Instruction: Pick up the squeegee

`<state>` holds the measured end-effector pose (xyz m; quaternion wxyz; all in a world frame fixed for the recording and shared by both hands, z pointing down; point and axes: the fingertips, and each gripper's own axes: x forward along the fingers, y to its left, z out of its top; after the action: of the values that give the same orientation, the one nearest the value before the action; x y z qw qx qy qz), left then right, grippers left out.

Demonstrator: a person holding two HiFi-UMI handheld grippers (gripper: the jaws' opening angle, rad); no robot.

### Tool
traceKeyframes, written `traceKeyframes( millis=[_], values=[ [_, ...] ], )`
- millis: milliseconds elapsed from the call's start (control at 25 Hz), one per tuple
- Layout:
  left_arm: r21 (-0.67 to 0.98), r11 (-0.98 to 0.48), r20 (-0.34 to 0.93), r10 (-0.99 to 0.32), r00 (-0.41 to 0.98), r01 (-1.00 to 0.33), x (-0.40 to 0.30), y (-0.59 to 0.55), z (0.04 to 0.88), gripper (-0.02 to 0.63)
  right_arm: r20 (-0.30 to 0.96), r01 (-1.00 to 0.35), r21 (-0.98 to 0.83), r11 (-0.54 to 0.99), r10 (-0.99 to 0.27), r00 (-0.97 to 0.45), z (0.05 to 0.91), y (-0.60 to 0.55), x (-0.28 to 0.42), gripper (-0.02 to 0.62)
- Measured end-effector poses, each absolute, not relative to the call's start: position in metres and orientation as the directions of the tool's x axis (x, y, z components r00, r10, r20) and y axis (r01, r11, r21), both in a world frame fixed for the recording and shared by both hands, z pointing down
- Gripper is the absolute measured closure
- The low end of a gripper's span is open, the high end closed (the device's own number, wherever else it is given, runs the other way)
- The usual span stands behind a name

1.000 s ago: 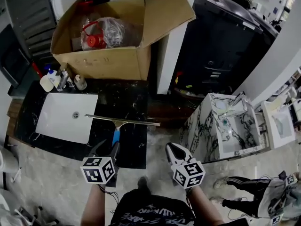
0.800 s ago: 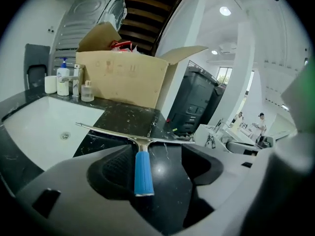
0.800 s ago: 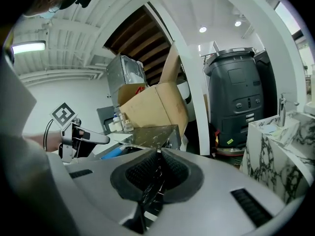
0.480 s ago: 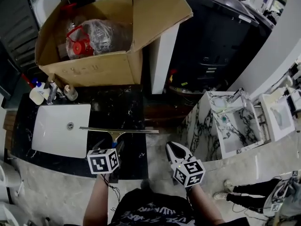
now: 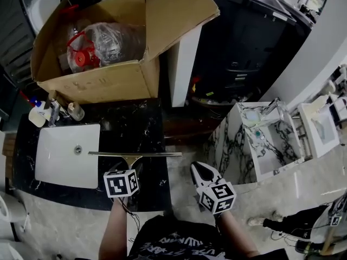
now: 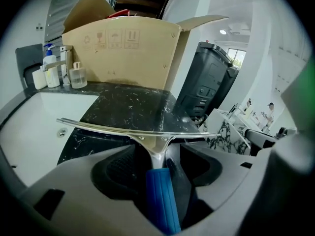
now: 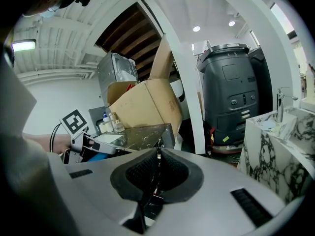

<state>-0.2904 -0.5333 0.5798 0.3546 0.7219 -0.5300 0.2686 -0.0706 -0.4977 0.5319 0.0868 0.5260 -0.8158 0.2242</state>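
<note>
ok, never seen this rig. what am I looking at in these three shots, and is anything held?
There is no robot here: a person holds a pair of tongs in each hand. One picture comes from a camera on the person's head, looking down; the other two come from cameras riding on each pair of tongs. A squeegee lies on the black marble countertop, which has a white sink set in it. A cardboard box and bottles stand behind. The left tongs are open around the squeegee's blue handle, not gripping yet. The right tongs are shut and empty.
</note>
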Motion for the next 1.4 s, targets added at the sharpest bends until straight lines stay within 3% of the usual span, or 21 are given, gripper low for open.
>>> traceKeyframes(
  millis=[80, 160, 360, 440, 1400],
  values=[
    [0.208, -0.159, 0.782, -0.565, 0.262, -0.965, -0.292, -0.536, 0.586, 0.314, 0.381, -0.898, -0.272, 0.346, -0.818, -0.431, 0.532, -0.499, -0.070, 0.545],
    [0.163, -0.140, 0.795, -0.567, 0.214, -0.977, -0.295, -0.539, 0.588, 0.382, 0.381, -0.896, -0.275, 0.348, -0.816, -0.434, 0.532, -0.499, -0.068, 0.545],
    [0.115, -0.143, 0.780, -0.600, 0.178, -0.983, -0.294, -0.538, 0.587, 0.393, 0.379, -0.890, -0.281, 0.358, -0.811, -0.446, 0.531, -0.497, -0.065, 0.545],
    [0.113, -0.146, 0.774, -0.607, 0.179, -0.983, -0.292, -0.537, 0.587, 0.428, 0.377, -0.888, -0.278, 0.366, -0.809, -0.451, 0.530, -0.496, -0.065, 0.545],
    [0.204, -0.112, 0.598, -0.773, 0.214, -0.973, -0.286, -0.503, 0.509, 0.449, 0.309, -0.858, -0.233, 0.457, -0.802, -0.511, 0.489, -0.463, -0.044, 0.546]
  ],
)
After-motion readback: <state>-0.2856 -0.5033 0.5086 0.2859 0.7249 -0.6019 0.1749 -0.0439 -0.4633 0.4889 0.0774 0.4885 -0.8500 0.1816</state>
